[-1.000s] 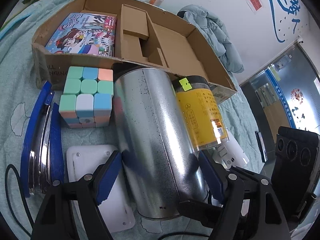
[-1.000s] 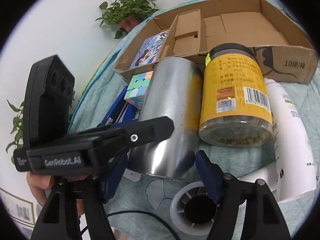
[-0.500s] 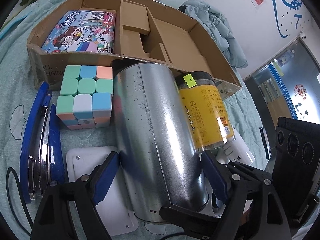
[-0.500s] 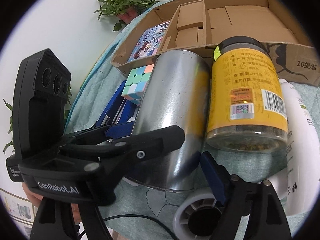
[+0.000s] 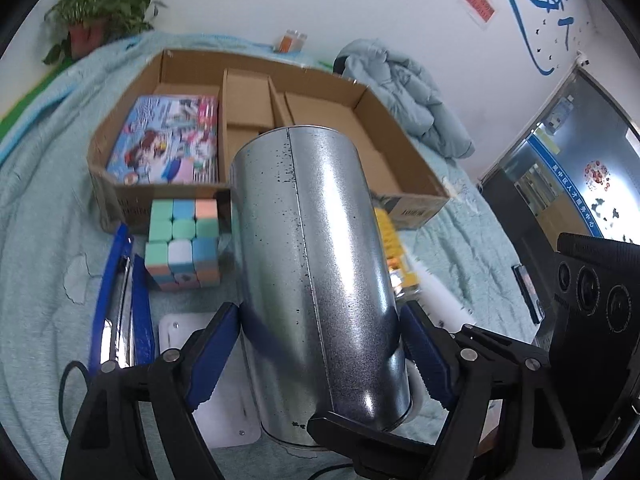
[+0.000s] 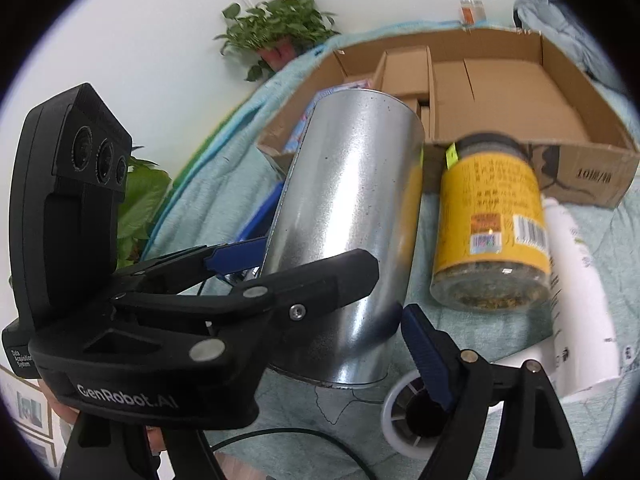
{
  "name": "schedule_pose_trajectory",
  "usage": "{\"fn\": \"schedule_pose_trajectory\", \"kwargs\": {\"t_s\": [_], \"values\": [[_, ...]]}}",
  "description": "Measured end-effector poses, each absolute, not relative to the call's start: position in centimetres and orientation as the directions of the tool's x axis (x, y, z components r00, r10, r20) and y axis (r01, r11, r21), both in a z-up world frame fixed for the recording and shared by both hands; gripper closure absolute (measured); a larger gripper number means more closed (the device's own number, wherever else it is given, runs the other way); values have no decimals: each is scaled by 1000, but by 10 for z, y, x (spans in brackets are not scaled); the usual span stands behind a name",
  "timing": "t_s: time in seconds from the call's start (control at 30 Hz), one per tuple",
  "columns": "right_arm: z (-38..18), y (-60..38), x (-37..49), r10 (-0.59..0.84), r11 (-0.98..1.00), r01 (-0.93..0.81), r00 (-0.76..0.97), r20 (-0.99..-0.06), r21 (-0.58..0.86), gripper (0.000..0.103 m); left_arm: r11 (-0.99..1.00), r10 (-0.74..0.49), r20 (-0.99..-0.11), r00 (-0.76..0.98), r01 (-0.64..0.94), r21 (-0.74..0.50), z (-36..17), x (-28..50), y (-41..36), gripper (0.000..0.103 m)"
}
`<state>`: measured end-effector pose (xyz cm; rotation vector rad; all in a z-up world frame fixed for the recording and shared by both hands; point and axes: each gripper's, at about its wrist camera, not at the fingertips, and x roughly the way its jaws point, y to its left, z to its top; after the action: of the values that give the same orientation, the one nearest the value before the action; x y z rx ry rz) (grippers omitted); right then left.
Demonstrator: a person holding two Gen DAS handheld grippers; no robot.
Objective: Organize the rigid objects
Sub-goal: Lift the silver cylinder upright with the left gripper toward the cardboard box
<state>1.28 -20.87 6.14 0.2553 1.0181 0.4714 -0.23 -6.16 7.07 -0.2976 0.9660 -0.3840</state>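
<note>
White wall (image 5: 360,4) bearing a blue painted sweep with characters (image 5: 536,12) and a small red notice (image 5: 480,5). A pale teal quilted cloth (image 5: 36,168) covers the work surface. 1 potted green plant (image 5: 100,8) stands at the far left corner; a light blue padded jacket (image 5: 412,88) lies heaped at the far right. A glazed doorway (image 5: 568,168) shows lit posters beyond. Lighting is even, diffuse daylight.
</note>
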Motion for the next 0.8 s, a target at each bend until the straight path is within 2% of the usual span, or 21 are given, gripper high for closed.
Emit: {"fn": "schedule_pose_trajectory", "kwargs": {"t_s": [0.47,0.8], "values": [[115,-227,36,469,883,-319,557,-685,345,23,896,-440,-654,615,254,-364,148,27,-86,24],[130,-244,114,475,879,-326,527,-705,349,23,891,-451,-668,592,253,-377,169,115,-95,24]]}}
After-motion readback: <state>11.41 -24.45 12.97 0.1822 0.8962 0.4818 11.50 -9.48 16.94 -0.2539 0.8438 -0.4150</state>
